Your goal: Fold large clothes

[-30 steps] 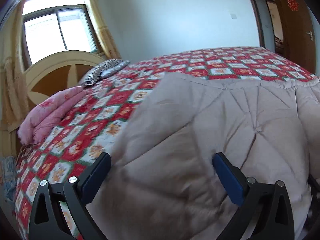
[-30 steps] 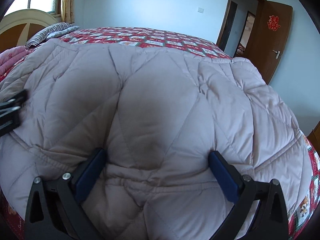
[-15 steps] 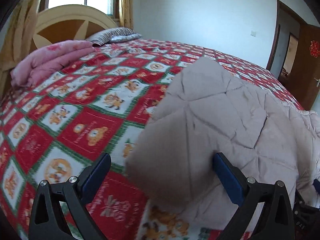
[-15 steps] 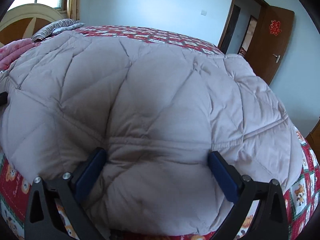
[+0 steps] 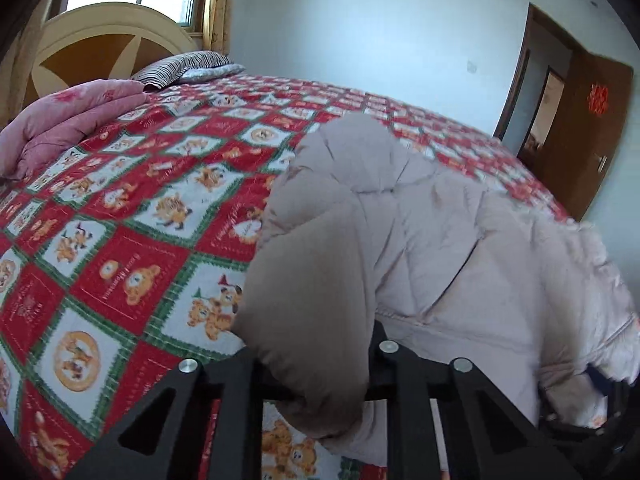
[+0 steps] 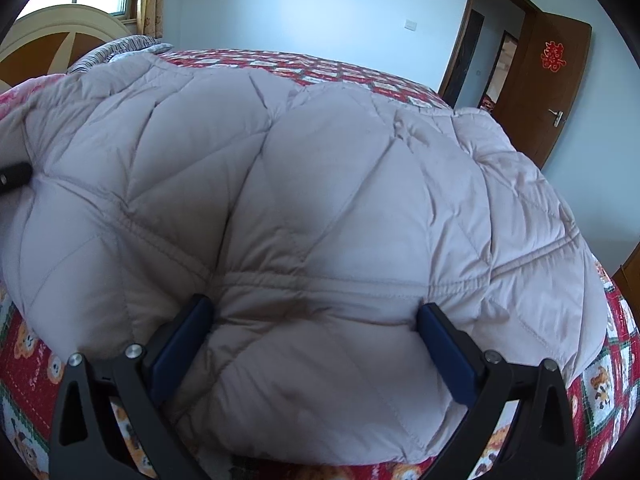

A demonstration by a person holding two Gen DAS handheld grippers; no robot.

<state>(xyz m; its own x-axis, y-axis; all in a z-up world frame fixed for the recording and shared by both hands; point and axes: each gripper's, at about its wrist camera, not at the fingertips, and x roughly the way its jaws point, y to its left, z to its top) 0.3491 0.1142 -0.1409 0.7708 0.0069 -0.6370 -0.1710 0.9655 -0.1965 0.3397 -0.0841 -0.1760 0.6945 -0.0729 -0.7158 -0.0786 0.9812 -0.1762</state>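
A large beige quilted coat [image 5: 440,240] lies spread on the bed and fills most of the right wrist view [image 6: 320,180]. My left gripper [image 5: 314,360] is at the coat's left edge. Its jaws are closing, and a thick fold of the coat is pinched between them and bulges up over the fingers. My right gripper [image 6: 316,320] stands open at the coat's near hem, and the padded fabric swells between its blue pads [image 6: 180,344] without being squeezed. A black part of the left gripper [image 6: 14,176] shows at the coat's left edge.
The coat rests on a red, white and green bedspread with bear prints [image 5: 120,240]. A folded pink quilt [image 5: 72,120] and a striped pillow [image 5: 180,66] lie by the headboard [image 5: 100,40] at the far left. A brown door [image 6: 552,100] stands open at the right.
The left gripper's jaws have come together from wide open onto a fold of the coat's left edge, and the edge now stands bunched up. The right gripper stays open over the hem.
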